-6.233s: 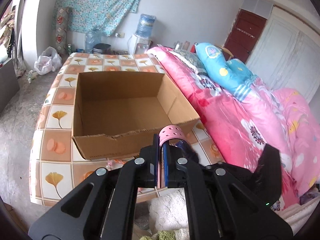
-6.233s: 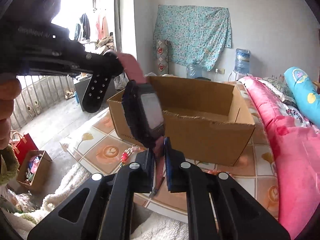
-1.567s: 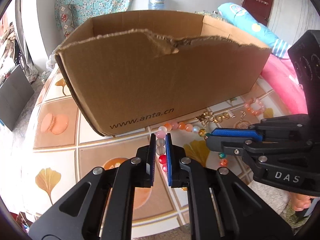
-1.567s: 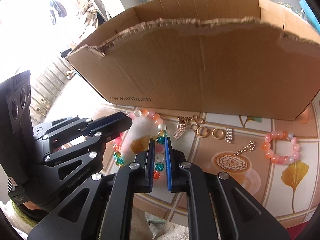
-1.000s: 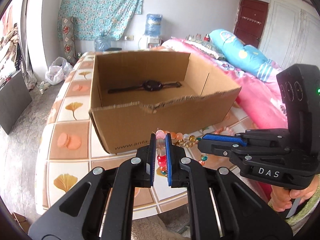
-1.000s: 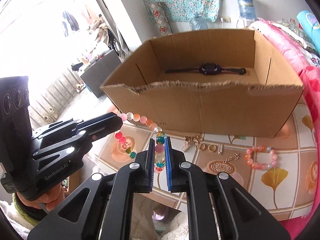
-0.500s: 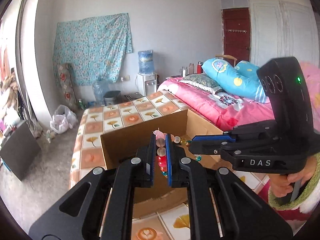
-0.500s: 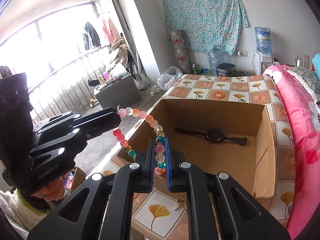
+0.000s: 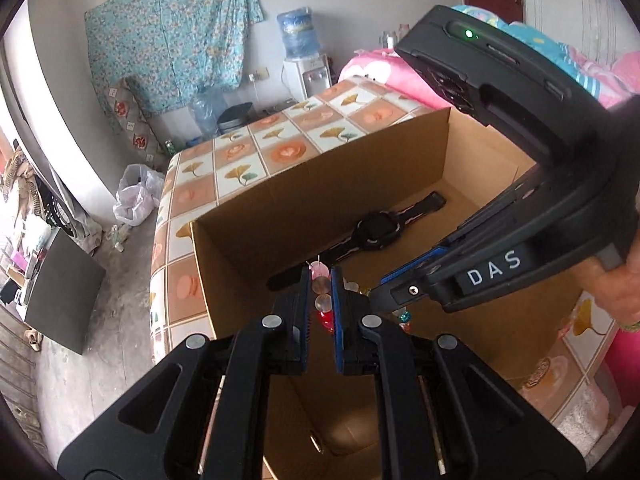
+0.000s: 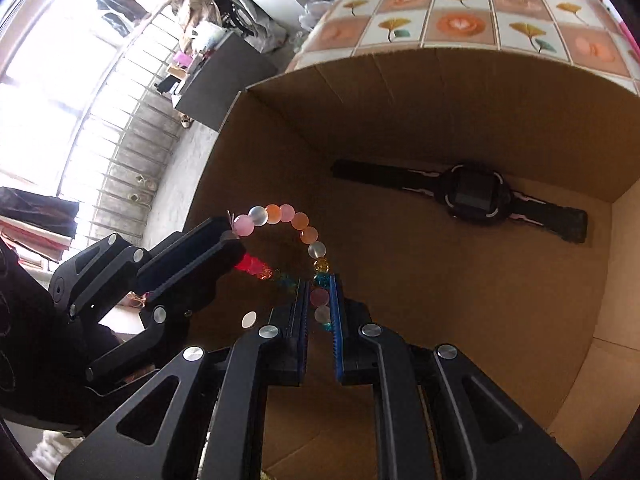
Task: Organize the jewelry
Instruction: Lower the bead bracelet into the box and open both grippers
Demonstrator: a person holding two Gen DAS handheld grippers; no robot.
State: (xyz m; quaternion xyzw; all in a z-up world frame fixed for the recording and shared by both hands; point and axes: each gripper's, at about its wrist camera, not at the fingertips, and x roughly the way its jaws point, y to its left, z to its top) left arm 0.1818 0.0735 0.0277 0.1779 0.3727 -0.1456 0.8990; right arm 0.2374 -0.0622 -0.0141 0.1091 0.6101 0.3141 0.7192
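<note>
A bracelet of pink, orange, clear, red and teal beads [image 10: 288, 216] hangs stretched between both grippers, above the inside of the open cardboard box [image 10: 400, 92]. My left gripper [image 9: 321, 280] is shut on its pink and clear beads [image 9: 320, 285]. My right gripper [image 10: 320, 288] is shut on the other side of the loop. In the left wrist view the right gripper [image 9: 384, 284] reaches in from the right, close to my left fingertips. A black watch [image 10: 472, 196] lies flat on the box floor, further in; the same watch [image 9: 376, 230] shows in the left wrist view.
The box stands on a tiled cloth with leaf and coffee prints [image 9: 256, 152]. A pink bed [image 9: 384, 76] lies to the right. A hand [image 9: 616, 284] grips the right tool. A dark cabinet [image 9: 60, 284] and a white plastic bag [image 9: 136, 196] are on the concrete floor at left.
Both grippers carried the bead bracelet up from the cloth in front of the box, over its near wall, and now tilt down into it. The watch looks much closer.
</note>
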